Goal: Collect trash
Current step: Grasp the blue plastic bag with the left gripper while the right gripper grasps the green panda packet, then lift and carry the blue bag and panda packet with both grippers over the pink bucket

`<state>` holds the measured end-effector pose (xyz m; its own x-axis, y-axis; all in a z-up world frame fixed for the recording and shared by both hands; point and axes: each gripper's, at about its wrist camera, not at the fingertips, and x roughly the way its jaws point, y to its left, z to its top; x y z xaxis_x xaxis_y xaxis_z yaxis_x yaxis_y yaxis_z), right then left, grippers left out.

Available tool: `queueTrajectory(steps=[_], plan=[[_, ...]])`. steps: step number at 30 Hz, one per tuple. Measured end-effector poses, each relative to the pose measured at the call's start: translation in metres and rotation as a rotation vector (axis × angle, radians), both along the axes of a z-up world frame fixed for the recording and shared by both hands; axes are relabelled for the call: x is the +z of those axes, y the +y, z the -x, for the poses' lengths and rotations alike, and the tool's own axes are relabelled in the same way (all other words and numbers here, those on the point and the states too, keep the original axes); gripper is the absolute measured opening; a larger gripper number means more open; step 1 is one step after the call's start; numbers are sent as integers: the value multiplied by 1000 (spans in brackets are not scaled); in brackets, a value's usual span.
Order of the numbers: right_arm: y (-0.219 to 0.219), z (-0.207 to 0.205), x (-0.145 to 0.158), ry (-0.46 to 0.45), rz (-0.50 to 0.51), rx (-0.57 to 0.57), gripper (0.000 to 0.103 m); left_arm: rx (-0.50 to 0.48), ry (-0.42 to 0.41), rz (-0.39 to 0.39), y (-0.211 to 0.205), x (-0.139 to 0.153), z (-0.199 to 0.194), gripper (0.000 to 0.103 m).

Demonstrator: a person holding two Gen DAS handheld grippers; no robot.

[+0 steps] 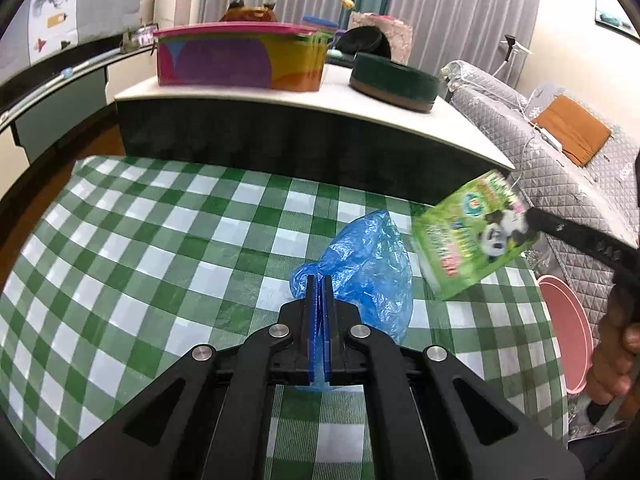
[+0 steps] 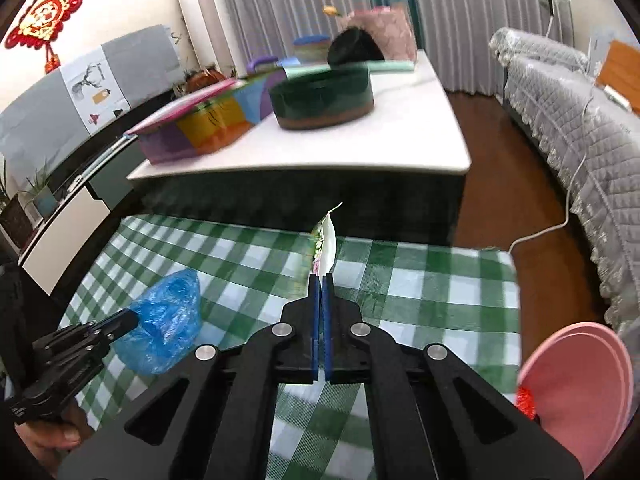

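Observation:
My left gripper (image 1: 319, 280) is shut on a crumpled blue plastic bag (image 1: 370, 264), pinched between its blue pads above the green checked tablecloth (image 1: 160, 240). The bag also shows in the right wrist view (image 2: 164, 320) with the left gripper (image 2: 128, 320) on it. My right gripper (image 2: 321, 278) is shut on a green snack packet (image 2: 325, 244), seen edge-on and held upright above the cloth. In the left wrist view the packet (image 1: 472, 236) hangs blurred at the right, just right of the bag, gripped by the right gripper (image 1: 532, 224).
A pink bin (image 2: 580, 384) stands off the table's right edge, also in the left wrist view (image 1: 568, 336). Behind is a white table (image 1: 280, 96) with a colourful box (image 1: 240, 60) and a dark green round tin (image 1: 394, 80). A grey quilted sofa (image 2: 568, 120) is at the right.

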<state>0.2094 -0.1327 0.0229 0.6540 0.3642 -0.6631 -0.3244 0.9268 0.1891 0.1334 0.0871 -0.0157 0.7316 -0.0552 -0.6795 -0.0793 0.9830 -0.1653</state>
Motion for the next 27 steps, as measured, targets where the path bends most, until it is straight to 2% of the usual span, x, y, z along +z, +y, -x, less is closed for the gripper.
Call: queueTrajectory(steps=[7, 13, 22, 27], plan=[[-5, 48, 35, -62, 72, 10, 0, -19, -46, -12, -7, 16, 23, 2], [-21, 87, 54, -101, 107, -23, 0, -33, -62, -11, -19, 17, 39, 2], [-54, 118, 54, -121, 75, -93, 0, -78, -53, -32, -42, 5, 57, 2], [-69, 124, 48, -125, 90, -117, 0, -95, -59, -38, -51, 5, 61, 2]])
